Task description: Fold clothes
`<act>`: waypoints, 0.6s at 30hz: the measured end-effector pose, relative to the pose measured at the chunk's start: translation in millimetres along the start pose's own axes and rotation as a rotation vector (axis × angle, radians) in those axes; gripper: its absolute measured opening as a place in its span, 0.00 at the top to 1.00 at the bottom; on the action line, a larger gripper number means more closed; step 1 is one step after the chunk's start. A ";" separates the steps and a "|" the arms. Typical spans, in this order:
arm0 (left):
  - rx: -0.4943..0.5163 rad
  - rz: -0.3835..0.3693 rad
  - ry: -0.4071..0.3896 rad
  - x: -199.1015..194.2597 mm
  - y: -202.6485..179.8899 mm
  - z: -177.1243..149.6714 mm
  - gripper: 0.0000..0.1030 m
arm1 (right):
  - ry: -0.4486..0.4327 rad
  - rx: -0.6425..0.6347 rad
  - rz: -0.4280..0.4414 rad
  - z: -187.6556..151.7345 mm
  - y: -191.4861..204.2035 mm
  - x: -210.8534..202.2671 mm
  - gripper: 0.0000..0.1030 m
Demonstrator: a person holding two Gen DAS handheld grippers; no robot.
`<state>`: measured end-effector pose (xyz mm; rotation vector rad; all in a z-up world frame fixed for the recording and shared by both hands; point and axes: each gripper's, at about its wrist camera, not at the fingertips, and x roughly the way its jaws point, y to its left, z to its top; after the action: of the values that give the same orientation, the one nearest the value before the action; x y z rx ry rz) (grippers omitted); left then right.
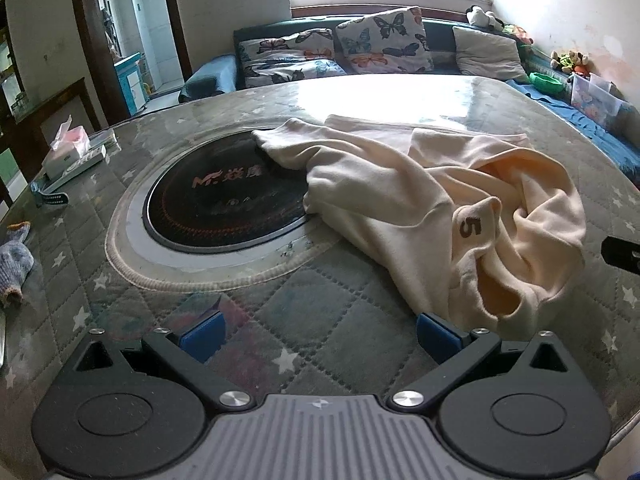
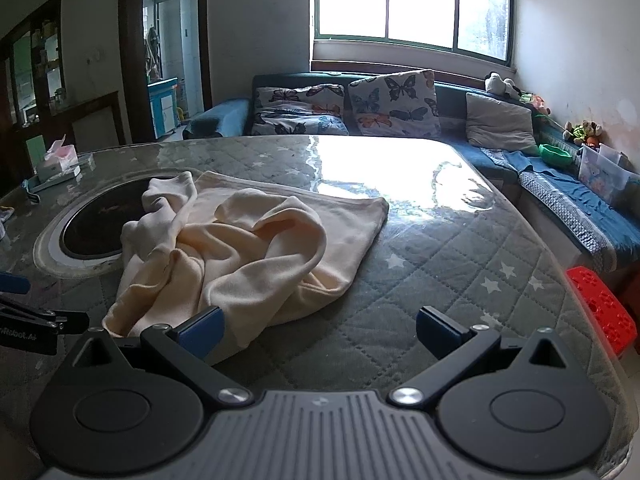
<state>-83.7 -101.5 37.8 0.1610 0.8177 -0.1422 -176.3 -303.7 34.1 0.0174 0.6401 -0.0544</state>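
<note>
Cloth of the crumpled cream sweatshirt point(image 1: 420, 208) beside the round black cooktop point(image 1: 224, 204) looked soft and light, best pinched at its near hem by both spread, empty tongs, left tongs point(image 1: 318, 336) and right tongs point(image 2: 318, 332).

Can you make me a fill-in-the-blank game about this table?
1. The number printed on the cream garment is ___.
2. The garment lies crumpled, not yet ___.
3. The cushions on the sofa are printed with ___.
4. The fingers of the left gripper and the right gripper are spread ___.

Missing words: 5; folded; butterflies; open
</note>
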 end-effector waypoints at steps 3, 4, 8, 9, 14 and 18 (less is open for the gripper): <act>0.001 -0.003 -0.002 2.4 -0.5 5.0 0.00 | 0.001 -0.007 -0.004 5.3 0.1 5.2 0.00; 0.000 -0.004 -0.002 3.4 -0.4 7.0 0.00 | 0.001 -0.009 -0.005 7.2 0.3 7.0 0.00; -0.001 -0.013 -0.009 6.4 0.6 16.7 0.00 | 0.003 -0.029 -0.004 16.1 1.2 15.2 0.03; -0.001 -0.014 -0.013 6.8 0.7 19.1 0.00 | 0.003 -0.033 -0.004 18.7 1.2 17.3 0.04; -0.002 -0.026 -0.030 10.8 0.4 34.9 0.00 | 0.009 -0.052 0.006 34.7 0.4 31.0 0.11; 0.002 -0.040 -0.052 14.7 -1.3 49.9 0.00 | 0.020 -0.074 0.017 49.1 0.2 47.5 0.20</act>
<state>-38.5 -113.6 60.5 0.1423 0.7691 -0.1840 -109.0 -307.2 45.1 -0.0482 0.6616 -0.0143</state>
